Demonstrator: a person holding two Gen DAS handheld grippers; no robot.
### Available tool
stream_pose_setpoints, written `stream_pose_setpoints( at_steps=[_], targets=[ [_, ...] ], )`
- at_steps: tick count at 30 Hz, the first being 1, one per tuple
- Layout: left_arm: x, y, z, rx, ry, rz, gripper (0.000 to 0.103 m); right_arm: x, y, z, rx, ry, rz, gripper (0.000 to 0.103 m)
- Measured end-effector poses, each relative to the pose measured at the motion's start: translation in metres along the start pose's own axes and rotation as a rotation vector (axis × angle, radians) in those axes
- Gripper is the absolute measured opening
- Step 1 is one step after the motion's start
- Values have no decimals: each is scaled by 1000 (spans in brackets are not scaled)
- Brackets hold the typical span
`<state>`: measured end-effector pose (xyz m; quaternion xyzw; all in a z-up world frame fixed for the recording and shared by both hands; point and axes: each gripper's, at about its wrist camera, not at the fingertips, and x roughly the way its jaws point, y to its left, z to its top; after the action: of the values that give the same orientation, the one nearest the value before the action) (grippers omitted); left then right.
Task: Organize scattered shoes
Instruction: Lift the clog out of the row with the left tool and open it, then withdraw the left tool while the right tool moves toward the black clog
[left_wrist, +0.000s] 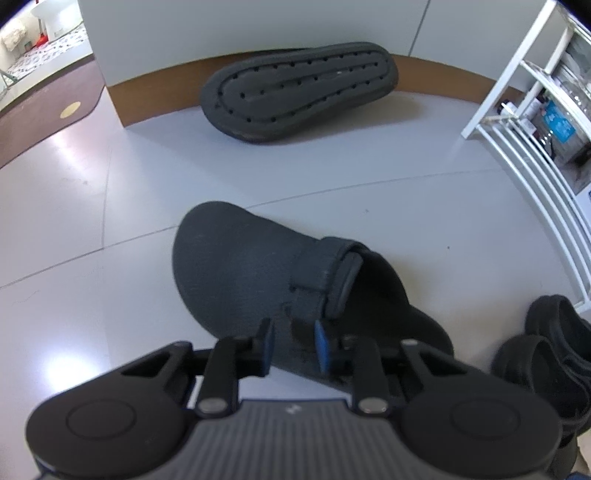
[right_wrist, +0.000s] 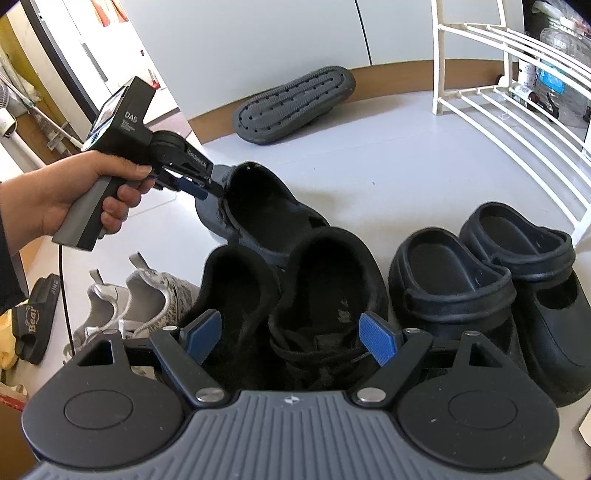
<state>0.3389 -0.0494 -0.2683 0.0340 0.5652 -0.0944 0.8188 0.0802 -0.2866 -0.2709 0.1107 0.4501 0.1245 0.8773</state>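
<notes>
A dark grey clog (left_wrist: 240, 266) lies on the pale floor right in front of my left gripper (left_wrist: 293, 339). Its blue pads (left_wrist: 322, 345) pinch the clog's rim. In the right wrist view a hand holds that left gripper (right_wrist: 214, 188), clamped on the edge of the same clog (right_wrist: 266, 214), which tilts up on its side. The matching grey clog (left_wrist: 299, 92) leans sole-out against the wall. My right gripper (right_wrist: 290, 336) stands open above a pair of black lace-up shoes (right_wrist: 325, 291), touching neither.
A pair of black clogs (right_wrist: 480, 288) stands right of the lace-up shoes. Grey knit sneakers (right_wrist: 140, 299) and a dark slide marked Bear (right_wrist: 33, 317) lie to the left. A white wire shoe rack (right_wrist: 498, 92) stands at the right, against the wall.
</notes>
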Motion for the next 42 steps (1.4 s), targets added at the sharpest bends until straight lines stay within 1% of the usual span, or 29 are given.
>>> stream_pose_setpoints(
  at_steps=[3, 4, 5, 7, 9, 11, 12, 13, 17, 20, 24, 26, 29, 31, 33, 36, 40, 42],
  targets=[
    [-13, 4, -1, 14, -10, 4, 27, -1, 3, 2, 1, -10, 9, 86],
    [-20, 6, -3, 21, -18, 6, 28, -1, 4, 3, 1, -13, 12, 86],
    [-22, 6, -3, 20, -22, 4, 31, -1, 5, 4, 2, -16, 13, 86],
    [-35, 14, -10, -7, -33, -8, 32, -1, 7, 5, 4, -22, 17, 86],
    [-45, 18, -15, -10, -44, -12, 33, -1, 8, 7, 8, -28, 21, 86],
    [-54, 19, -19, -7, -55, -14, 40, -1, 10, 10, 12, -34, 27, 86],
    [-60, 21, -23, -4, -65, -13, 42, -1, 11, 11, 14, -38, 33, 86],
    [-67, 23, -27, -2, -75, -12, 44, -1, 13, 13, 15, -42, 38, 86],
    [-87, 35, -48, -6, -98, -13, 50, -1, 19, 18, 14, -52, 53, 86],
    [-98, 43, -67, -9, -97, 0, 51, 0, 24, 23, 11, -56, 63, 86],
    [-108, 55, -94, -19, -93, -4, 54, 4, 32, 31, 2, -56, 73, 86],
    [-112, 62, -107, -43, -98, -2, 55, 6, 35, 34, -6, -53, 78, 86],
    [-116, 66, -116, -63, -116, -10, 57, 12, 37, 39, -12, -30, 95, 86],
    [-114, 65, -117, -22, -121, -23, 57, 16, 38, 42, -50, -14, 110, 86],
    [-112, 66, -114, 6, -129, -39, 59, 23, 39, 47, -96, -8, 120, 86],
    [-108, 70, -108, 19, -131, -29, 60, 39, 38, 57, -115, 7, 139, 86],
    [-111, 79, -94, -23, -128, -30, 60, 71, 41, 70, -117, 41, 145, 86],
    [-118, 78, -82, -37, -120, -21, 60, 75, 42, 75, -104, 66, 136, 86]
  ],
)
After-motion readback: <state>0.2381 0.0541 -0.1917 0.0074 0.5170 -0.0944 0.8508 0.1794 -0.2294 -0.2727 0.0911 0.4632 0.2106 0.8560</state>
